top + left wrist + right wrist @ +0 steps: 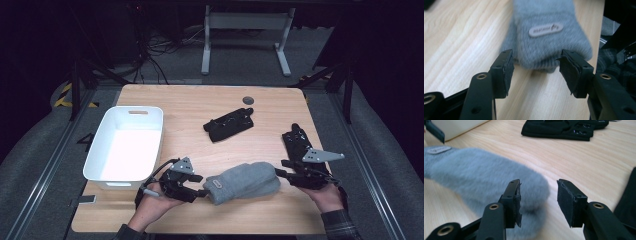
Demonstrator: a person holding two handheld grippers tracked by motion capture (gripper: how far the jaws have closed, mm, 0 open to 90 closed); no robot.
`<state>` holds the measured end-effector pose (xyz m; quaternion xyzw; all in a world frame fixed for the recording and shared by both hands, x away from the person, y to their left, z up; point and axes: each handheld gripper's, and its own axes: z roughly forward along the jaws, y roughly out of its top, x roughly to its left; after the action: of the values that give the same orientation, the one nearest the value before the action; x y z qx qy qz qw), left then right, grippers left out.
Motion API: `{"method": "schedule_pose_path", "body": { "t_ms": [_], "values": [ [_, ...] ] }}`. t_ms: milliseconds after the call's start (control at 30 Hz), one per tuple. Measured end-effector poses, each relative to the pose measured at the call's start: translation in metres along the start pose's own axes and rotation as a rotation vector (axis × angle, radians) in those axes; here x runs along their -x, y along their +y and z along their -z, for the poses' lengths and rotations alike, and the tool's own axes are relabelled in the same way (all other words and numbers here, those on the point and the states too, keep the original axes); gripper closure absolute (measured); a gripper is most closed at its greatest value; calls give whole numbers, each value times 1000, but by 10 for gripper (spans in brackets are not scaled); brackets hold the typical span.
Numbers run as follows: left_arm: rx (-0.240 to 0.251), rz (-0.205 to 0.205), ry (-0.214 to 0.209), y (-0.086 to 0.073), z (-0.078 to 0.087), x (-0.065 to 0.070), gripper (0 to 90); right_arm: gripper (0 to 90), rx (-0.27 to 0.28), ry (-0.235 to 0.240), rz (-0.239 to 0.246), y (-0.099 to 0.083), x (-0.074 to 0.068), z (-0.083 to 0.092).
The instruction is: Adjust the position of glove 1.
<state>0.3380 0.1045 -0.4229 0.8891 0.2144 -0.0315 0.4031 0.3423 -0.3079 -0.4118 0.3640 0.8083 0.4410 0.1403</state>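
Observation:
A grey fuzzy mitten (243, 182) with a small label on its cuff lies near the table's front edge between my two grippers. My left gripper (202, 192) is at the cuff end. In the left gripper view its jaws (535, 72) stand open and the cuff (541, 47) reaches just in between the tips, with neither pad pressing on it. My right gripper (280, 169) is at the mitten's rounded end. In the right gripper view it (539, 200) is open, and the grey mitten (481, 177) sits behind the left pad and bulges partly into the gap.
A white bin (125, 145) stands at the left of the table. One black glove (229, 124) lies at mid-table and another black glove (296, 140) lies just beyond my right gripper. A small dark disc (248, 100) sits near the far edge.

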Motion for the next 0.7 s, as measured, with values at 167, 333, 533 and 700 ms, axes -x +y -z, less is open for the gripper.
{"method": "schedule_pose_path", "body": {
  "t_ms": [167,333,533,700],
  "values": [
    [-13,11,1,-3,-8,-5,459,550,-17,26,-19,6,4,-17],
    [-33,14,0,-4,-18,-8,513,577,-37,50,-64,3,9,-27],
    [-40,31,-22,-3,-23,-11,659,708,-75,92,-88,-3,10,-34],
    [-51,39,-16,-2,-23,-12,814,880,-94,109,-78,-4,7,-36]
  ]
}}
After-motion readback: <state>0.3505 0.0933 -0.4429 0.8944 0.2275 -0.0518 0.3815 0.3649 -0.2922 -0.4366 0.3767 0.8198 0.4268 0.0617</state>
